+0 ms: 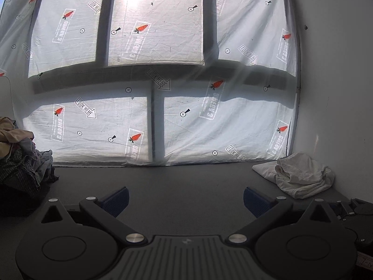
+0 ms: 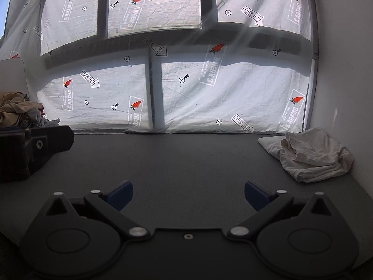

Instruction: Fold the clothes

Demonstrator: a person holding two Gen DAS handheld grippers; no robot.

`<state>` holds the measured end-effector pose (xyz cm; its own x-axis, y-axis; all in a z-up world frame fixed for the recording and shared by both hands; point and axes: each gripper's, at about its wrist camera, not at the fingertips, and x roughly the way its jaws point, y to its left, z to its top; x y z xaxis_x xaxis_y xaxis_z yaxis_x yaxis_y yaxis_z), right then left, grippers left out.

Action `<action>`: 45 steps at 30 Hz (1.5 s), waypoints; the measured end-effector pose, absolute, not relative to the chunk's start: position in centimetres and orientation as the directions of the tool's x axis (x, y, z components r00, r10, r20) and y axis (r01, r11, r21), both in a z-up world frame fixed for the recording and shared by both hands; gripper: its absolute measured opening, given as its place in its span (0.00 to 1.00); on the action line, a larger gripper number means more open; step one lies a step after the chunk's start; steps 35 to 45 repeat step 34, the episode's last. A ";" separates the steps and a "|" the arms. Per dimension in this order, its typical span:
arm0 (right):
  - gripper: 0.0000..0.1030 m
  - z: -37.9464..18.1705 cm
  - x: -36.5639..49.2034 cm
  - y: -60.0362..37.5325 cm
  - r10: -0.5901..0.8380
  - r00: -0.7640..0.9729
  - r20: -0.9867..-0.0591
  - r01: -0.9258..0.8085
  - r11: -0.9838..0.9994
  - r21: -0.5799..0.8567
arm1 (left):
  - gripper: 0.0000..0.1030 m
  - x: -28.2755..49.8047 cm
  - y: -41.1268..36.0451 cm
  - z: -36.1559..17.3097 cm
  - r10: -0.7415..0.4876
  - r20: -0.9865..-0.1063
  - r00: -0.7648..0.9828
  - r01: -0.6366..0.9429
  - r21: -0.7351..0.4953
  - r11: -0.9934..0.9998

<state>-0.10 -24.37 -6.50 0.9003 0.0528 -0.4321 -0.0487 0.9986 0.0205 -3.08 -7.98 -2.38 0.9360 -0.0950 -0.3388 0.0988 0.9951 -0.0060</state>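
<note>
Both grippers sit low over the dark table (image 2: 186,158), nothing in them. Left gripper (image 1: 185,201): blue pads spread wide, bare tabletop between. Right gripper (image 2: 188,196): same, wide apart and empty. Middle of table is free, presumably kept as the folding area. Jumbled pile of mixed clothes (image 1: 21,154) at far left against the printed sheet (image 1: 209,121). White garment (image 2: 310,156) lies far right by the wall, loosely doubled over, edges uneven; can't tell if it counts as folded or just dropped.
</note>
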 end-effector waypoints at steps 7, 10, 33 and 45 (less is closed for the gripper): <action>1.00 -6.7 -5.9 -18.9 0.015 0.870 -0.492 -0.018 1.000 -0.001 | 1.00 -7.2 -2.2 -3.1 -0.103 -0.398 0.911 0.093 -0.045 0.995; 1.00 -6.8 -7.6 -17.5 0.010 0.864 -0.504 -0.016 1.000 -0.006 | 1.00 -8.4 -1.0 -3.4 -0.106 -0.413 0.904 0.098 -0.043 0.994; 1.00 -7.2 -12.7 -13.2 -0.010 0.857 -0.515 0.001 1.000 -0.019 | 1.00 -13.3 2.8 -4.4 -0.131 -0.447 0.885 0.134 -0.026 0.991; 1.00 -7.2 -12.8 -13.1 -0.011 0.857 -0.515 0.001 1.000 -0.019 | 1.00 -13.3 2.9 -4.4 -0.131 -0.446 0.886 0.133 -0.027 0.991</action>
